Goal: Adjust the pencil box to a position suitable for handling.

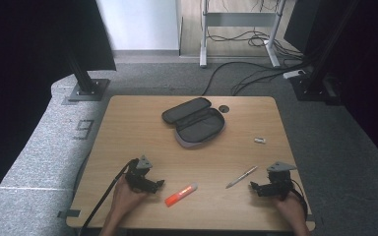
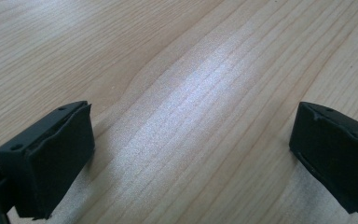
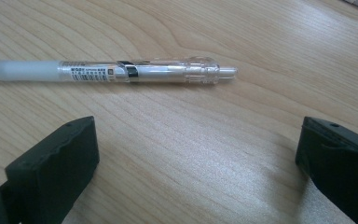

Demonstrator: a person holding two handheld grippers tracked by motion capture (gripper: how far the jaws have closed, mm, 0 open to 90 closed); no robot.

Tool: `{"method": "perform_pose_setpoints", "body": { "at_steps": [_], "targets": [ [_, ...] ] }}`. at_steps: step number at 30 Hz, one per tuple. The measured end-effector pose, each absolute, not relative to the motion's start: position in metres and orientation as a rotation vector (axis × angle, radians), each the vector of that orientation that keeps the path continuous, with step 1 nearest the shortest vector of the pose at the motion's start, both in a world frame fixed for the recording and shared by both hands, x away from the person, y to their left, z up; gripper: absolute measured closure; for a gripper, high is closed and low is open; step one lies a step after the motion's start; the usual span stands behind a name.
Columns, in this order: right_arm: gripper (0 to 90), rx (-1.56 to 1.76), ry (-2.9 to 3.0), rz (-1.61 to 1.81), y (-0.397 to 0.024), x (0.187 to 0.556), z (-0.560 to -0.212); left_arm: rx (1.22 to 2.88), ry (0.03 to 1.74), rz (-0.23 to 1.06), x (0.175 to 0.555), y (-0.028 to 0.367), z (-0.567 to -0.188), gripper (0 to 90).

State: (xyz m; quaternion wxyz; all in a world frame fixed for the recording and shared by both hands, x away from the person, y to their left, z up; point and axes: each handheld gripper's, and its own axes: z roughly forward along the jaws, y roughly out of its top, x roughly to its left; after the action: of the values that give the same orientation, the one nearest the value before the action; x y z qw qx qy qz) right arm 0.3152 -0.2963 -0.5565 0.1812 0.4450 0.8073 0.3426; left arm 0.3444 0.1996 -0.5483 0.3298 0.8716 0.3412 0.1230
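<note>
a: wooden table (image 1: 128, 128), and on it an orange highlighter (image 1: 181, 193), a clear pen (image 1: 241, 177), a small pale piece (image 1: 260, 140) out at two o'clock and an unzipped grey pencil case (image 1: 194, 122) at twelve. why is it laid out like that?

b: my guess is the loose things are meant for the case. it lies flat and open, and i can see nothing in it.

a: and the tongs?

b: left gripper (image 1: 155, 184) rests near seven o'clock, jaws wide apart over bare wood, highlighter just off to its right. right gripper (image 1: 254, 186) sits near five o'clock, jaws wide too, gripping nothing.

a: where's the pen to it?

b: just ahead of the jaws, pen (image 3: 112, 71) lying crosswise, not touched. lined up for a pick, i'd say.
</note>
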Motion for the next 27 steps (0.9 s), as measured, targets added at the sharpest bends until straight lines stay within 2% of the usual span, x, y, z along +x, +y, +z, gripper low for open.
{"method": "perform_pose_setpoints", "body": {
  "at_steps": [16,21,27],
  "targets": [
    [0.0,1.256,2.28,0.968,-0.296,0.315,-0.556,2.291,0.883,0.315,0.345,0.199,-0.543,0.4],
    [0.0,1.256,2.28,0.968,-0.296,0.315,-0.556,2.241,0.873,0.279,0.346,0.201,-0.537,2.0],
    [0.0,1.256,2.28,0.968,-0.296,0.315,-0.556,2.255,0.851,0.302,0.349,0.198,-0.528,2.6]
  ]
}}
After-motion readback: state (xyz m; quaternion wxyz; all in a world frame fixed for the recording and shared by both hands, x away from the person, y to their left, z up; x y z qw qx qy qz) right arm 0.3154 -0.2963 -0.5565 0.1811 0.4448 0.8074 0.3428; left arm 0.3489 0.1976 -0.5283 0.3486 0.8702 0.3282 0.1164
